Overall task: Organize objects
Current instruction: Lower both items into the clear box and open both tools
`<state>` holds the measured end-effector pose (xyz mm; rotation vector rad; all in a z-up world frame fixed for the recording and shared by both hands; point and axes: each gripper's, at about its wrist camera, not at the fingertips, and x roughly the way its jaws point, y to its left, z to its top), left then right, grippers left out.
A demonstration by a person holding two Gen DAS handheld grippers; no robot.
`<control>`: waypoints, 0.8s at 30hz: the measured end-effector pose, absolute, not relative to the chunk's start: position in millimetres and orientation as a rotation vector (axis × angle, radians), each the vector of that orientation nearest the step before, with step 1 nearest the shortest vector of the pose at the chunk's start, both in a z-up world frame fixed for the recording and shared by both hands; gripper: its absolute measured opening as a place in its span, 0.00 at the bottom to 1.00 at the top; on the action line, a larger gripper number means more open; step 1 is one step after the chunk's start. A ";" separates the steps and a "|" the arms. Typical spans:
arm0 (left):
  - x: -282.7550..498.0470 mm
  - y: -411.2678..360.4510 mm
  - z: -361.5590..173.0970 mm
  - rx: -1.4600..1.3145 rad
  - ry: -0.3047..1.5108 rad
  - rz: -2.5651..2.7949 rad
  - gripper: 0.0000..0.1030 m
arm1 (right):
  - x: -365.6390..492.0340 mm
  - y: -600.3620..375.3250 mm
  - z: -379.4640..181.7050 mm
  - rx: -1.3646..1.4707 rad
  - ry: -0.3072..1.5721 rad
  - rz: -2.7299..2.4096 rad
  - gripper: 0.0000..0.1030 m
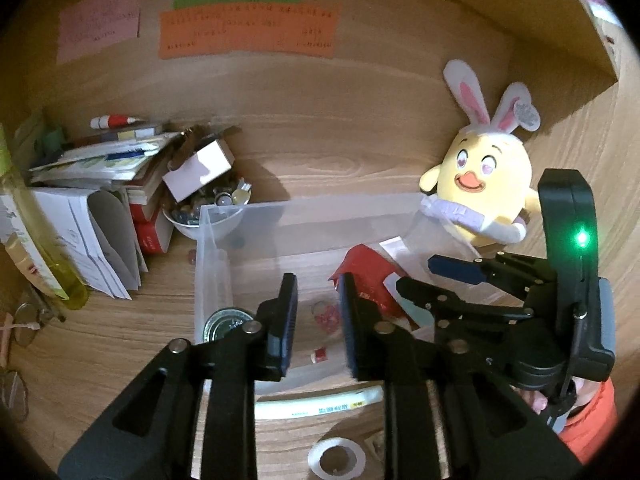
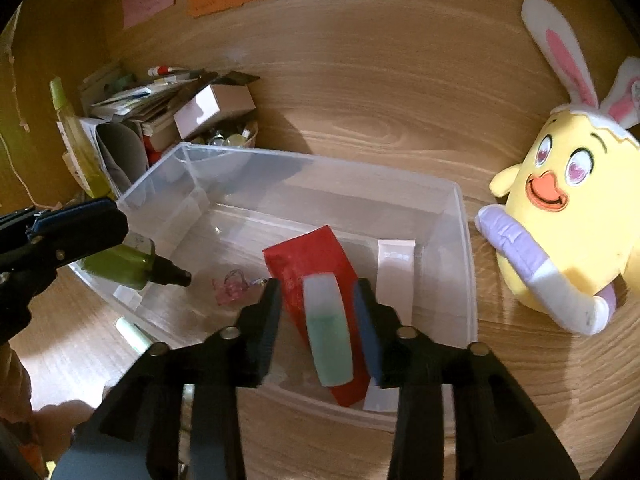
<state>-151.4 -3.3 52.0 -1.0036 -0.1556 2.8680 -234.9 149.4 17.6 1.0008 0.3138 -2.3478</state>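
- Clear plastic bin (image 2: 464,240) sits on the wooden desk (image 2: 400,92), its open top facing both cameras.
- Inside it lie a red packet (image 2: 316,256), a white-and-mint tube (image 2: 328,332) resting on top of that packet, a white flat pack (image 2: 394,268) just beside the packet toward the bin's right wall, and a small pink trinket (image 2: 230,286) on the floor of the bin.
- Right gripper (image 2: 318,312) hovers over the bin with its jaws apart; the tube lies between the two fingers in that view, and whether the pads touch it cannot be told (the nearer one looks very close).
- Left gripper (image 1: 318,320) also hangs above the bin, jaws apart with nothing between them; through the gap the pink trinket (image 1: 326,314) shows.
- From the right wrist view, a green bottle with a black cap (image 2: 132,264) lies on its side at the bin's left end, partly behind the left gripper's fingers.
- From the left wrist view, a round metal tin (image 1: 224,324) sits at the bin's left end, a white tube (image 1: 320,404) lies on the desk just outside the near wall, and a roll of tape (image 1: 336,458) lies nearer the camera.
- Yellow plush chick with rabbit ears (image 2: 572,208) stands just right of the bin.
- A stack of books and papers (image 1: 100,184) and a bowl of small items (image 1: 208,208) crowd the desk's far left corner, under coloured notes (image 1: 244,32) on the back panel.
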 end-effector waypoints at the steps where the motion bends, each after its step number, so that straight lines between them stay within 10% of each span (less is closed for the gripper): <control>1: -148.9 -3.7 54.4 -0.993 -0.158 2.872 0.28 | -232.5 149.6 19.9 0.990 0.318 -2.352 0.39; 13: -105.2 -14.5 83.1 -0.866 -0.152 2.937 0.67 | -191.9 157.3 52.0 0.843 0.332 -2.381 0.72; 24: -61.7 -23.0 81.7 -0.851 -0.111 2.981 0.87 | -151.2 181.4 59.6 0.773 0.300 -2.387 0.79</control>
